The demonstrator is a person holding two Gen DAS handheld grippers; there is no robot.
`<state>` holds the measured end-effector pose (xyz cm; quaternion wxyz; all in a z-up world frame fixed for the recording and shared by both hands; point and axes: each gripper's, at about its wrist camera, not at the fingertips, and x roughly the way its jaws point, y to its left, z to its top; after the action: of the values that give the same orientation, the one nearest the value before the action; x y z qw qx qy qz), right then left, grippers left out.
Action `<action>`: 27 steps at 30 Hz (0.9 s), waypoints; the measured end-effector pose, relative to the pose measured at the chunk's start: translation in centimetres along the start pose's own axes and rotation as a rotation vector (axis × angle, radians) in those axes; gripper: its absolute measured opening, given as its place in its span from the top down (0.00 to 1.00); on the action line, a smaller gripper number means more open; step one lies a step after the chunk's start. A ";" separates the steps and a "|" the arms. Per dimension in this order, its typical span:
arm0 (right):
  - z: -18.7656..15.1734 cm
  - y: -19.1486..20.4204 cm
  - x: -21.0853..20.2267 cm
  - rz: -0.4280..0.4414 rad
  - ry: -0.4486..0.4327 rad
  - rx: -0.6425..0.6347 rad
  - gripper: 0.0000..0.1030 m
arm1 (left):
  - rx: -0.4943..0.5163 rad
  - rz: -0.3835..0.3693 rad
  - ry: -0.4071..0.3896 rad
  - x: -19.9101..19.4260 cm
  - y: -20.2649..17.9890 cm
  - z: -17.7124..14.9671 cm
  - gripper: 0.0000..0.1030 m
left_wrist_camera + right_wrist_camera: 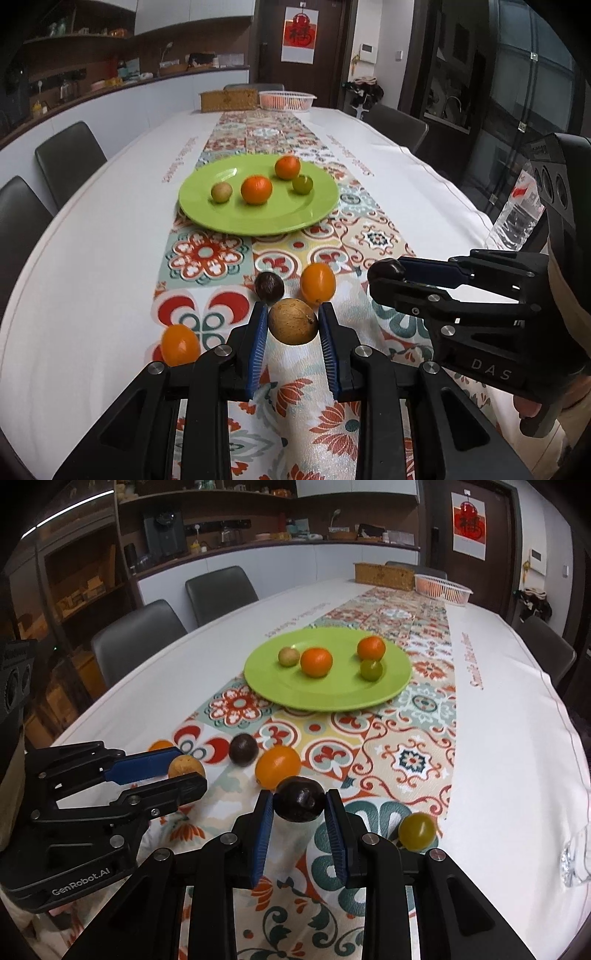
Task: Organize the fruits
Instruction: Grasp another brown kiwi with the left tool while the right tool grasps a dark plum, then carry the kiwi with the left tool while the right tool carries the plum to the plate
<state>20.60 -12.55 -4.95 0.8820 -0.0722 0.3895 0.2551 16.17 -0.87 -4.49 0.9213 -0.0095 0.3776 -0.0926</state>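
My left gripper is shut on a round brown fruit just above the tablecloth; it also shows in the right wrist view. My right gripper is shut on a dark purple fruit. A green plate ahead holds two oranges and two small green fruits. Loose on the cloth lie a second dark fruit, two orange fruits and a yellow-green fruit.
A plastic water bottle stands at the table's right edge. A woven box and a white basket sit at the far end. Dark chairs line the left side. The right gripper's body is close beside my left one.
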 end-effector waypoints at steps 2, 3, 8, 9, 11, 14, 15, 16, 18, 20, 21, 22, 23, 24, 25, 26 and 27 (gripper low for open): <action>0.3 0.1 -0.4 -0.002 -0.013 0.001 0.71 | 0.007 0.005 -0.018 -0.5 0.1 0.4 0.73; 0.5 0.2 -0.7 -0.002 -0.022 0.002 0.71 | 0.009 0.007 -0.025 -0.7 0.1 0.6 0.73; 1.8 0.4 -1.7 -0.006 -0.064 0.005 0.71 | 0.022 0.016 -0.066 -1.7 0.2 1.8 0.73; 2.2 0.4 -2.0 -0.006 -0.076 0.005 0.71 | 0.025 0.018 -0.078 -1.9 0.3 2.2 0.73; 2.7 0.5 -2.2 -0.006 -0.089 0.004 0.71 | 0.030 0.021 -0.091 -2.2 0.4 2.7 0.73; 3.7 0.5 -2.6 -0.006 -0.111 0.001 0.71 | 0.035 0.021 -0.111 -2.3 0.6 3.7 0.73; 4.0 0.5 -2.6 -0.007 -0.117 0.001 0.71 | 0.035 0.021 -0.115 -2.3 0.7 4.0 0.73; 4.4 0.4 -2.6 -0.008 -0.123 0.002 0.71 | 0.036 0.021 -0.118 -2.2 0.8 4.4 0.73; 5.2 0.2 -2.6 -0.008 -0.132 0.006 0.71 | 0.037 0.025 -0.123 -2.0 1.1 5.1 0.73; 5.7 0.1 -2.4 -0.012 -0.136 0.009 0.71 | 0.036 0.025 -0.127 -1.8 1.4 5.8 0.73; 6.2 -0.1 -2.3 -0.016 -0.141 0.008 0.71 | 0.036 0.025 -0.129 -1.7 1.5 6.1 0.73; 6.5 -0.1 -2.2 -0.019 -0.143 0.007 0.71 | 0.036 0.026 -0.131 -1.6 1.7 6.5 0.73; 6.8 -0.2 -2.1 -0.024 -0.144 0.006 0.71 | 0.037 0.026 -0.132 -1.4 1.8 6.8 0.73; 7.1 -0.2 -2.0 -0.027 -0.146 0.004 0.71 | 0.039 0.030 -0.132 -1.1 2.0 7.3 0.73; 7.6 -0.3 -1.8 -0.028 -0.146 0.002 0.71 | 0.040 0.032 -0.132 -0.9 2.1 7.5 0.73; 7.9 -0.3 -1.7 -0.029 -0.145 0.001 0.71 | 0.041 0.034 -0.131 -0.7 2.3 7.8 0.73; 8.3 -0.4 -1.3 -0.029 -0.143 -0.001 0.71 | 0.039 0.033 -0.128 -0.4 2.5 8.2 0.73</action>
<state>25.49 -10.72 1.70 0.9111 -0.0597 0.3245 0.2470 22.03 1.21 1.43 0.9449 0.0091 0.3163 -0.0839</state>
